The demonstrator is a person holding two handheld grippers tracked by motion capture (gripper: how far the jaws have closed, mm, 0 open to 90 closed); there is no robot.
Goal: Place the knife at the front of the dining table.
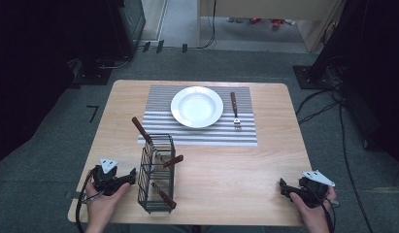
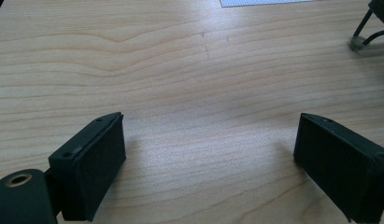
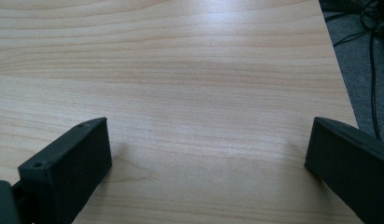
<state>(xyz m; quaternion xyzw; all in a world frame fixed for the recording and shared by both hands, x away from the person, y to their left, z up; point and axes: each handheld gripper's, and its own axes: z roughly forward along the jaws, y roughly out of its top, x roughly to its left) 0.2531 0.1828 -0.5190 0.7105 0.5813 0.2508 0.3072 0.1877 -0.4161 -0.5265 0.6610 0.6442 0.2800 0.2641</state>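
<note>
A white plate (image 1: 197,106) sits on a striped placemat (image 1: 245,136) at the back of the wooden table (image 1: 226,170). A wood-handled fork (image 1: 234,111) lies on the mat to the plate's right. A black wire cutlery basket (image 1: 156,173) stands near the front left, with three wood-handled utensils (image 1: 141,129) sticking out of it. My left gripper (image 1: 130,175) rests just left of the basket, its jaws wide apart over bare wood (image 2: 208,154). At the front right corner my right gripper (image 1: 283,187) is held low, open too, with nothing between its fingers (image 3: 208,163).
The basket's foot (image 2: 358,43) shows at the top right of the left gripper view. The table's right edge (image 3: 341,70) runs close to the right gripper, with cables (image 3: 374,56) on the grey floor beyond. Dark equipment stands around the table.
</note>
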